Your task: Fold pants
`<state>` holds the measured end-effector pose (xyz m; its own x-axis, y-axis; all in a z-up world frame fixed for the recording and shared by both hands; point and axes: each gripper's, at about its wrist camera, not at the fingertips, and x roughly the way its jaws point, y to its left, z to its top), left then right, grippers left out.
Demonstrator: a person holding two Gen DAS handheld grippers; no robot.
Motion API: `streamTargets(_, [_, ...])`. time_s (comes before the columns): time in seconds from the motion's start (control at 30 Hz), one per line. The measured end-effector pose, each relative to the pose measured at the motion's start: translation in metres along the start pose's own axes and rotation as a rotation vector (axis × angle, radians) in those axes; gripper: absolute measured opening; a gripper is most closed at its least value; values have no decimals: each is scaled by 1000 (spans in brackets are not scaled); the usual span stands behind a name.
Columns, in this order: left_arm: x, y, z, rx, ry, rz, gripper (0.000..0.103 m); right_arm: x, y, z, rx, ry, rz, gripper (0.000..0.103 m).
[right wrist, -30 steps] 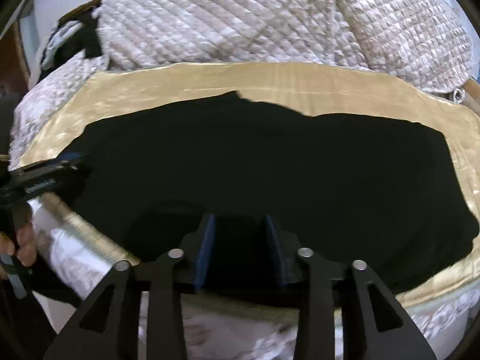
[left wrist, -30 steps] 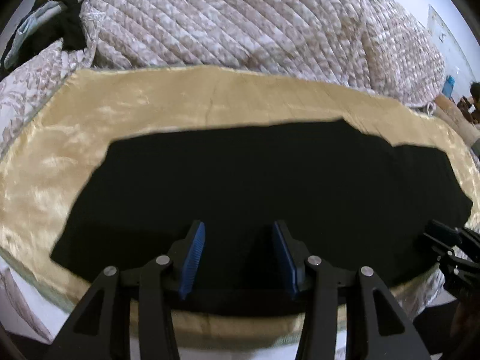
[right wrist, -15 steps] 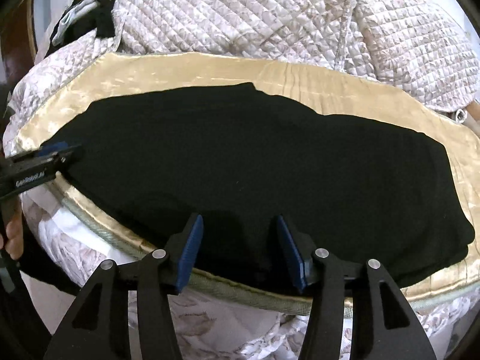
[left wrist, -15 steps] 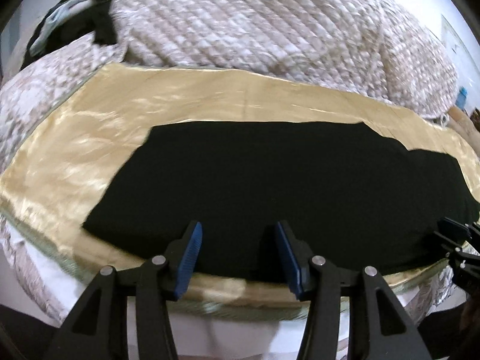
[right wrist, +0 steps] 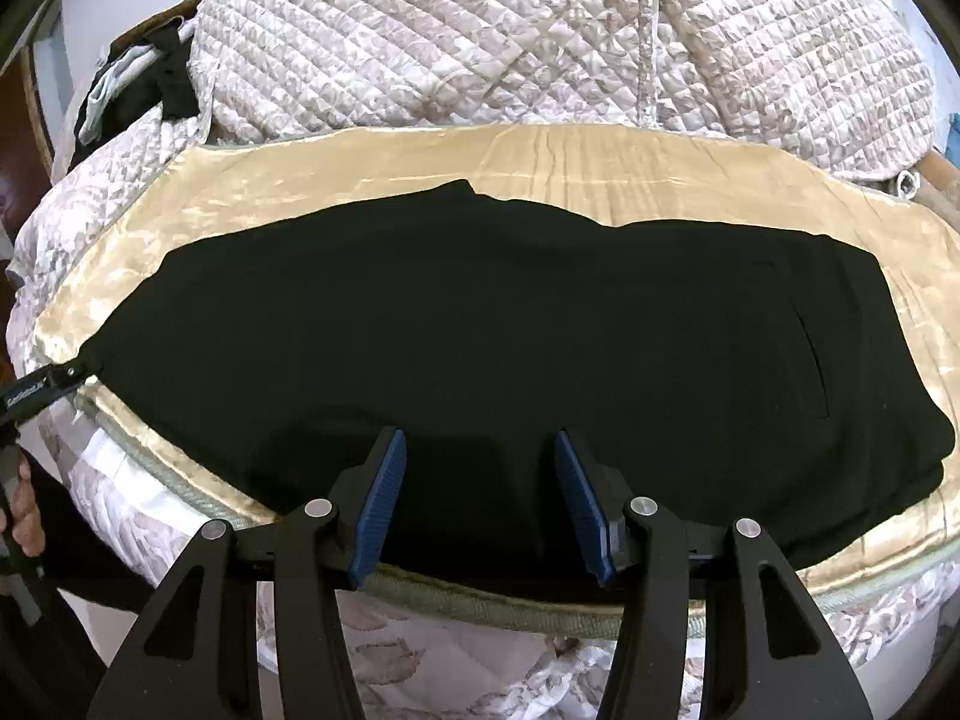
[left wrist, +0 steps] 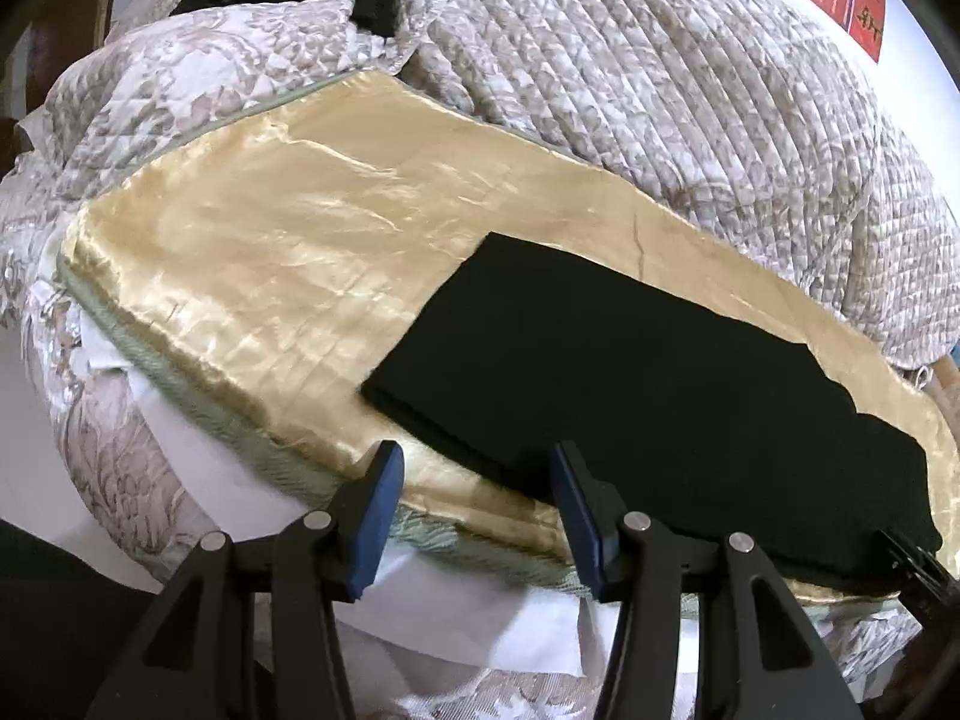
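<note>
Black pants (right wrist: pixel 480 336) lie flat, folded lengthwise, on a gold satin cloth (right wrist: pixel 600 174) over the bed. In the left wrist view the pants (left wrist: pixel 630 372) stretch to the right, leg end toward the middle. My left gripper (left wrist: pixel 474 510) is open and empty, over the cloth's front edge just left of the pants' near corner. My right gripper (right wrist: pixel 480 498) is open and empty, above the pants' near edge. The left gripper's tip (right wrist: pixel 42 390) shows at the pants' left end in the right wrist view.
A quilted floral bedspread (left wrist: pixel 660 78) is bunched up behind the gold cloth (left wrist: pixel 270 240). Dark and pale clothes (right wrist: pixel 138 90) lie at the far left corner. The bed's front edge with green piping (right wrist: pixel 480 600) drops off below the grippers.
Both grippers have pulled back toward the bed's front edge. The left gripper has swung left, off the pants to their leg end. The pants have not moved.
</note>
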<state>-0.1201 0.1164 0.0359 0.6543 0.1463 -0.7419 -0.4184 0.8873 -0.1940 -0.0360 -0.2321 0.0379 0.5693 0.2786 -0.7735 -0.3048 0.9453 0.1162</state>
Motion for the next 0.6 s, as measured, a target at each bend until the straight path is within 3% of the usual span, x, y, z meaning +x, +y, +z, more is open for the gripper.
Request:
streamTargets(0.17, [2,8,0,-44,1,-25,54,0,1,1,5,-5,0,52])
streamTargets(0.3, [9,9,4,-57,2,-71,66,0,1,2,11,-6,0,52])
streamTargets(0.4, [13,9,9,-79,-11,-91,68,1,0,3,19,-7,3,52])
streamTargets(0.53, [19,8,15,-94,-27,-94,63,0,0,4,22,-12,2,52])
streamTargets(0.6, [21,4,16,-67,-37,-52,49,0,-1,5,29,-15,3,52])
